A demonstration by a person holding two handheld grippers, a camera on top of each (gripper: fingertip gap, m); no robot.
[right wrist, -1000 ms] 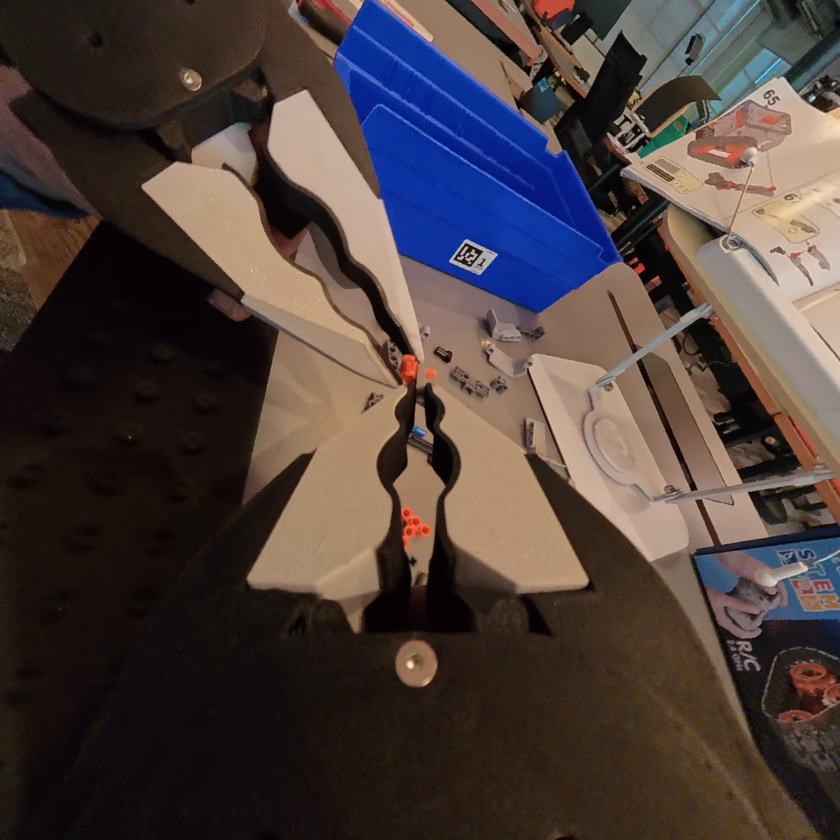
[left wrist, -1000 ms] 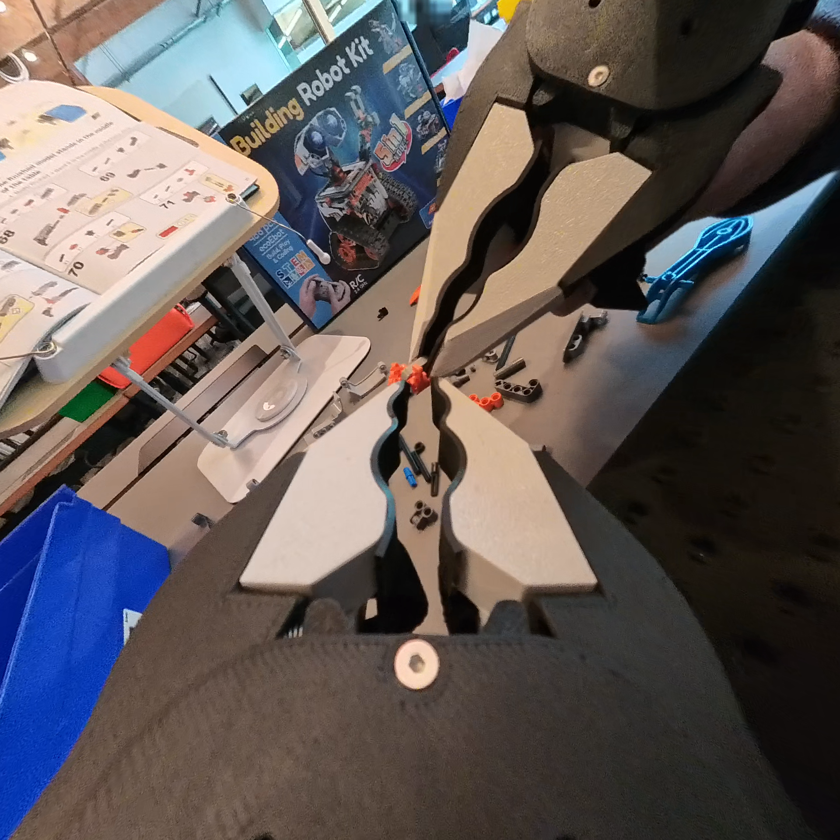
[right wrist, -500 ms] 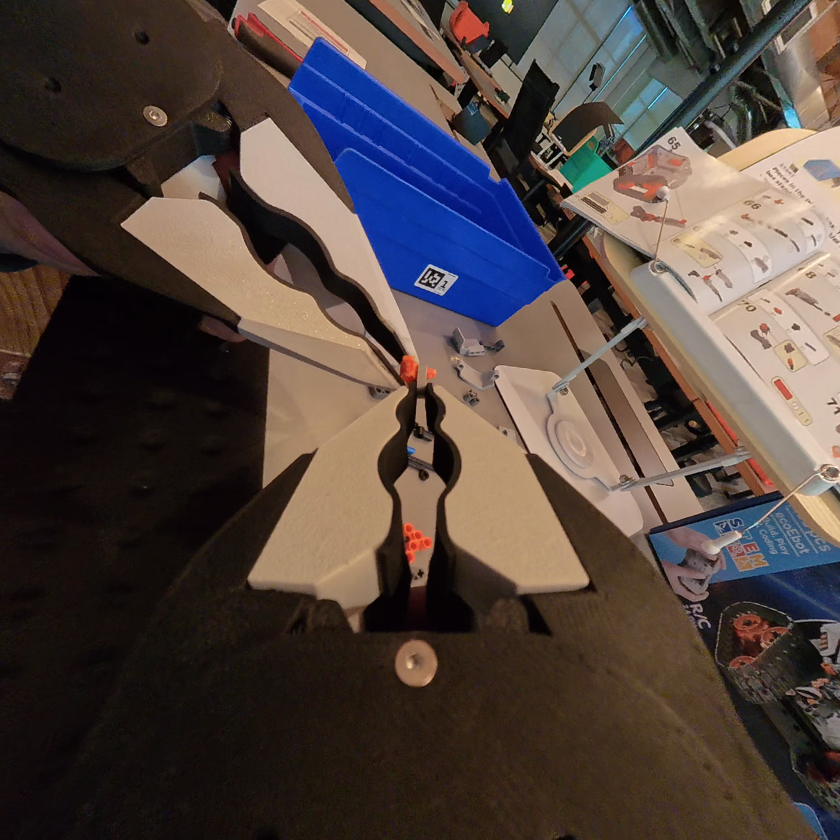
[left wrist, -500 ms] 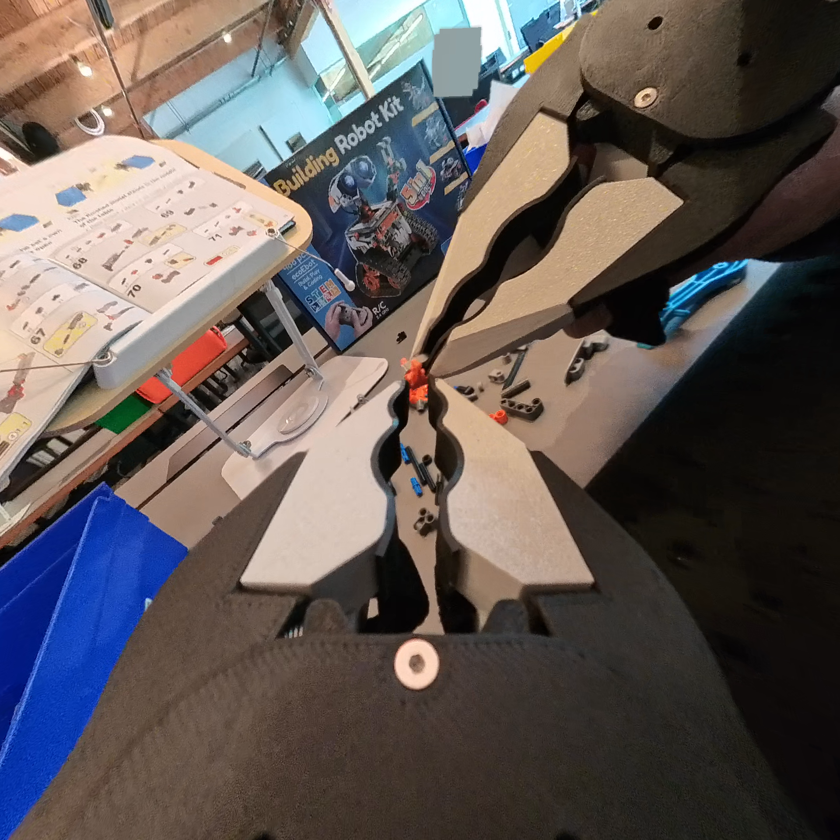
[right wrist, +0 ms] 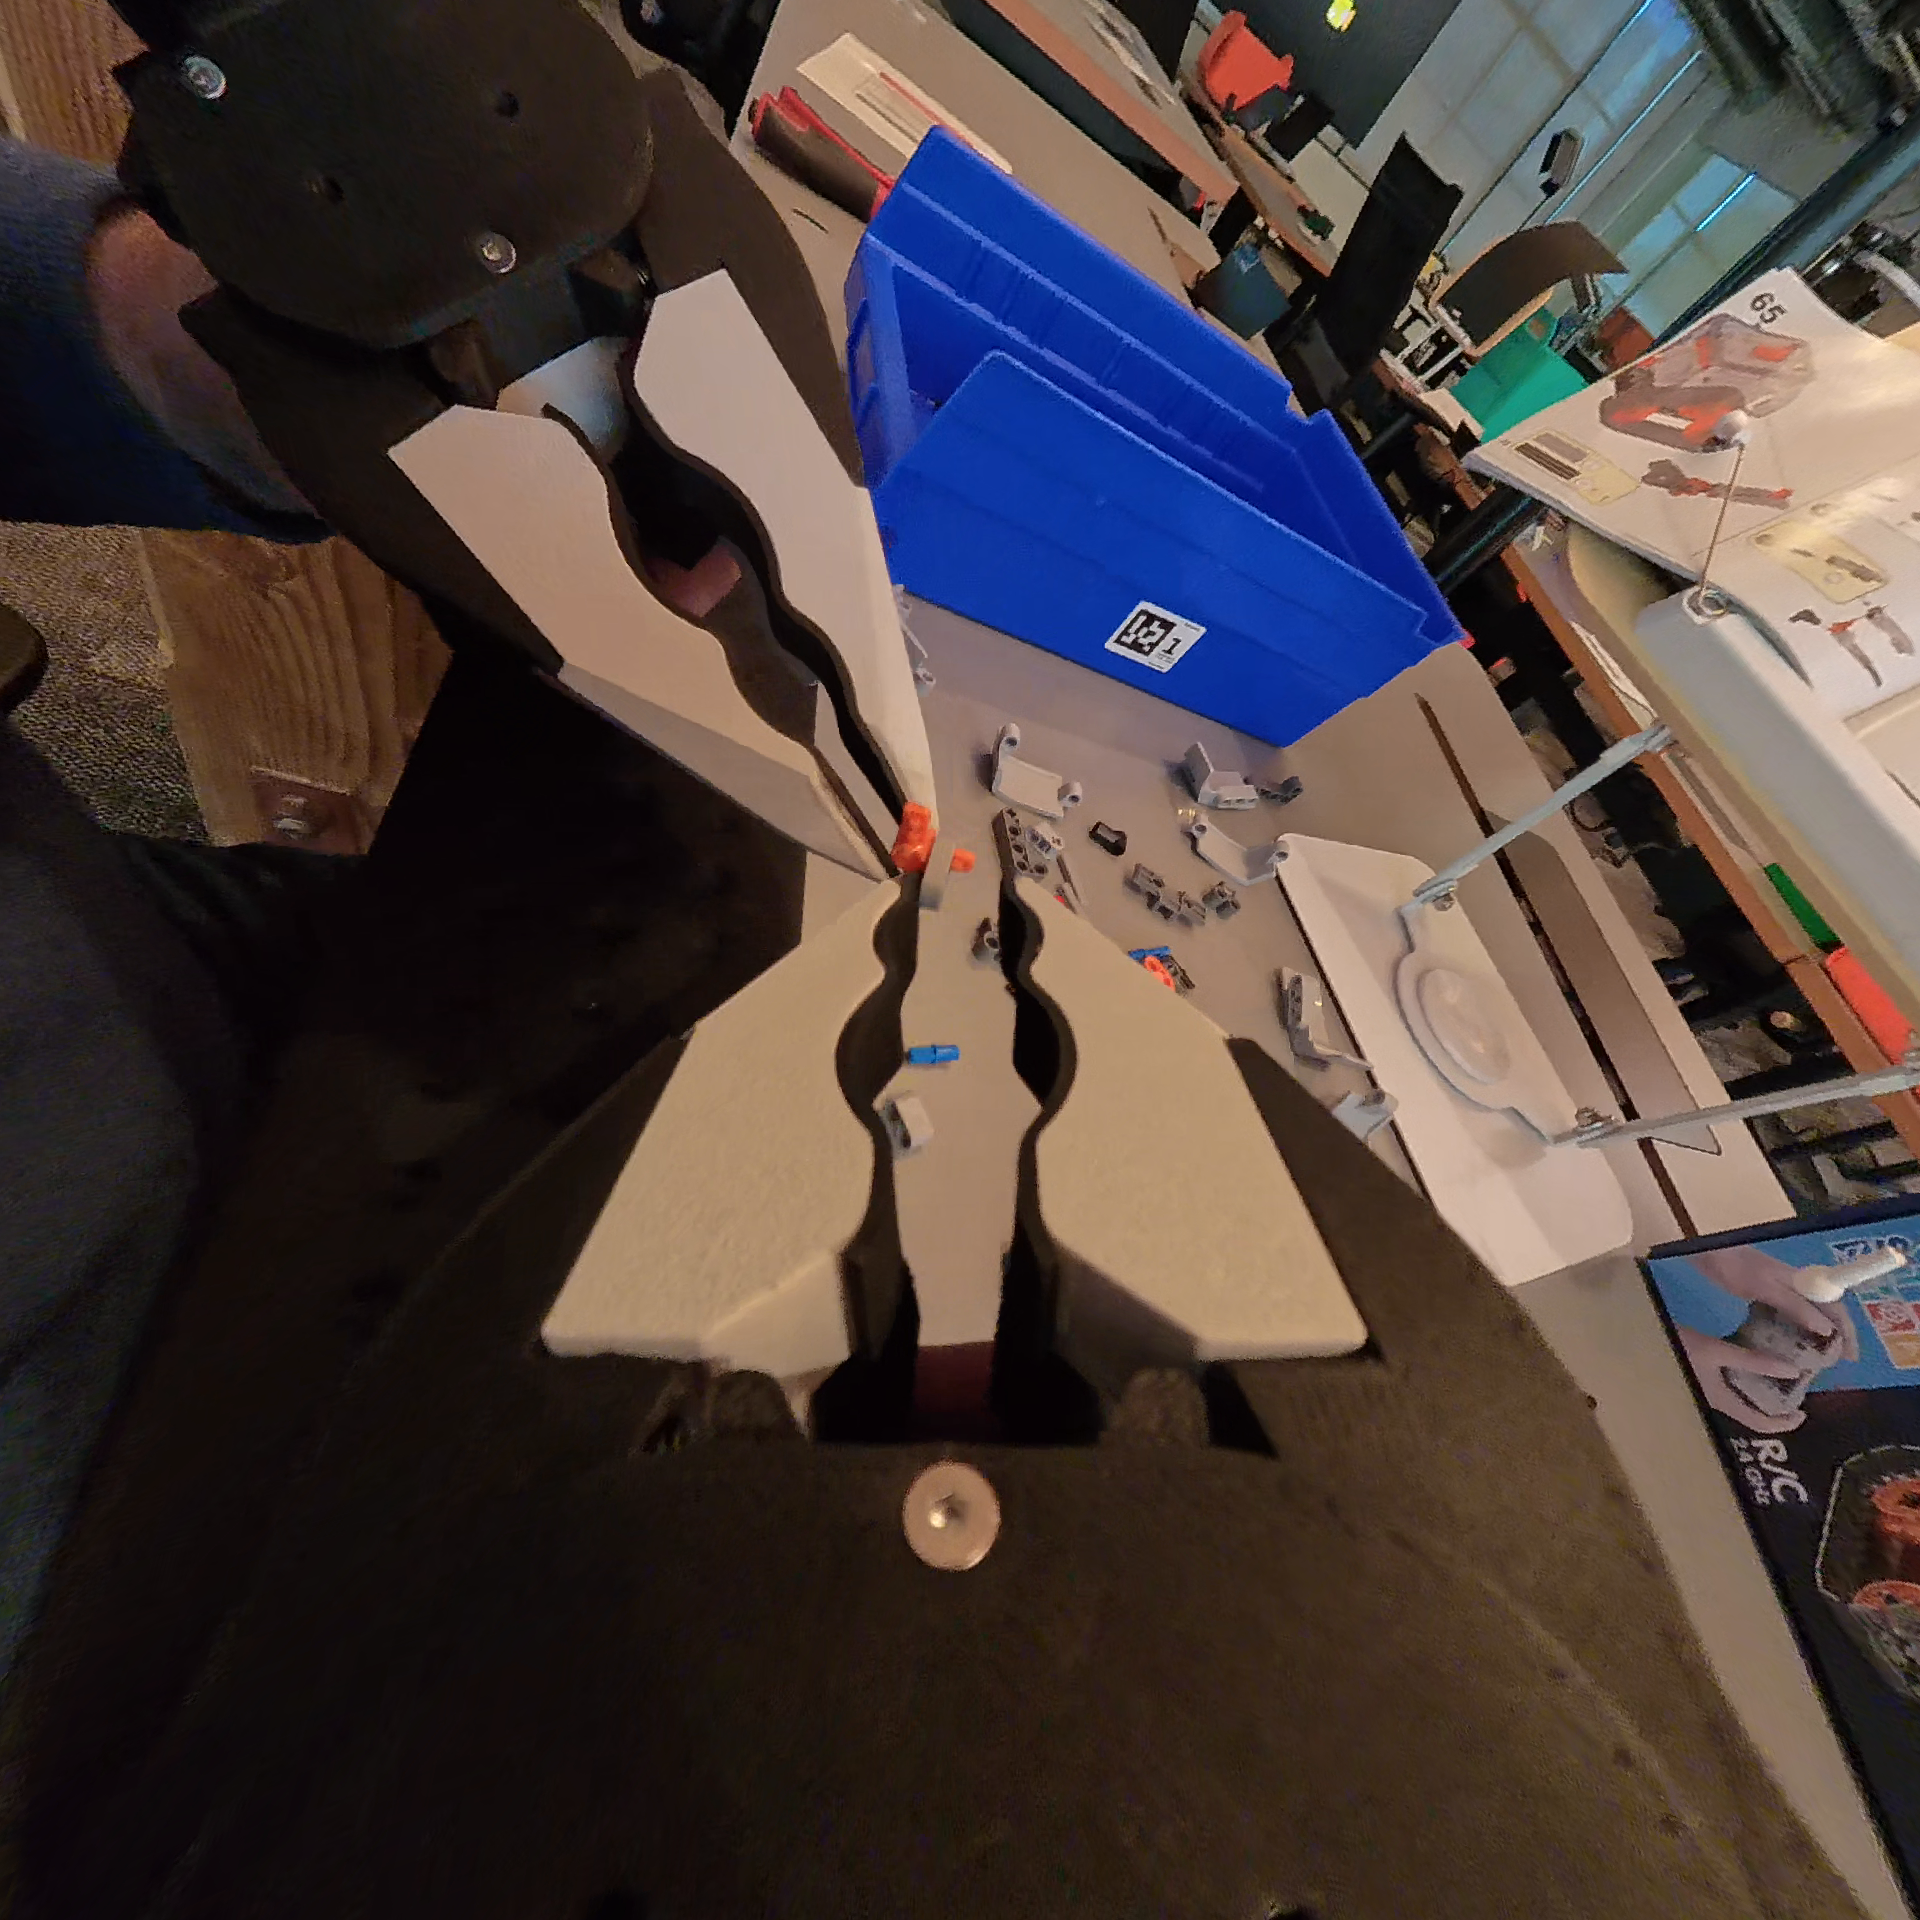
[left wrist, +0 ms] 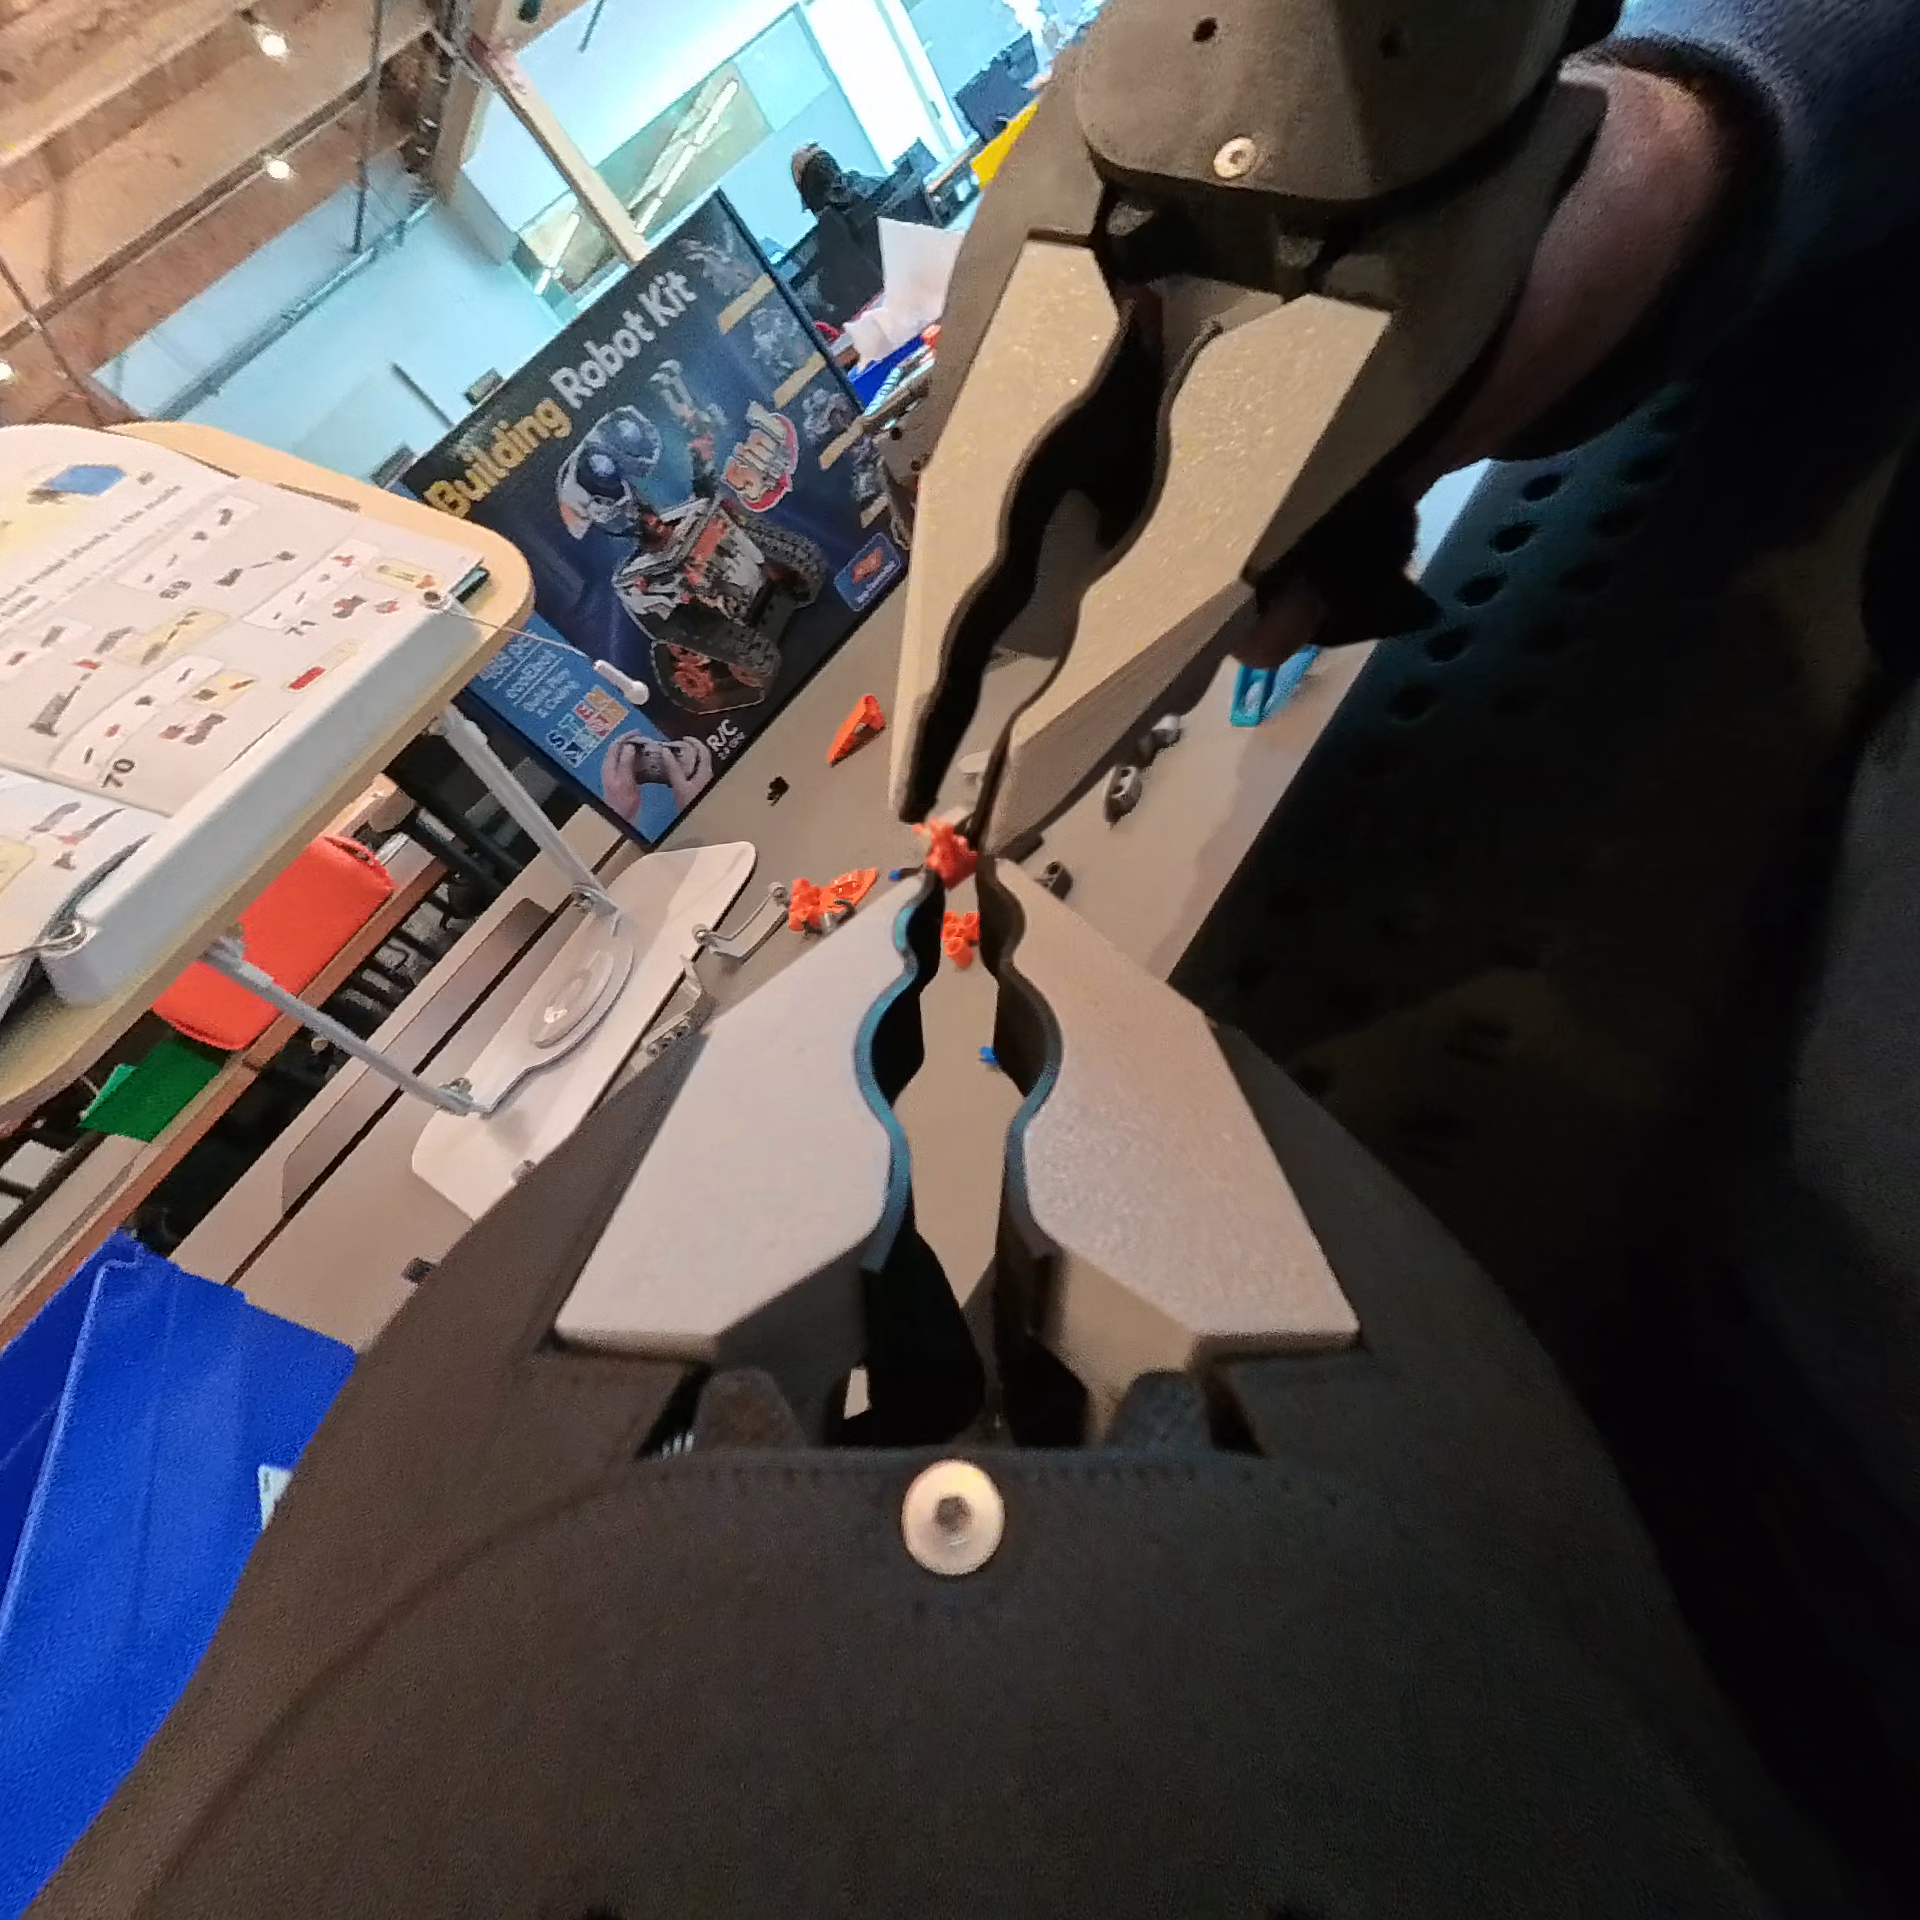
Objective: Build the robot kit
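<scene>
The left claw [left wrist: 954,868] pinches a small orange brick piece [left wrist: 948,844] at its tips, above the grey tabletop [left wrist: 1226,831]. The right claw [right wrist: 961,883], tip to tip with it, stands slightly spread around a grey pin with an orange end [right wrist: 945,871]; I cannot tell whether it grips. Below lie loose grey parts [right wrist: 1179,894] and a blue pin [right wrist: 930,1055]. Farther off stand blue bins [right wrist: 1122,540], an instruction booklet [left wrist: 177,613] on a stand, and a kit box [left wrist: 675,540].

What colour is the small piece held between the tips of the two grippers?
The small piece is orange; it shows best in the left wrist view.
</scene>
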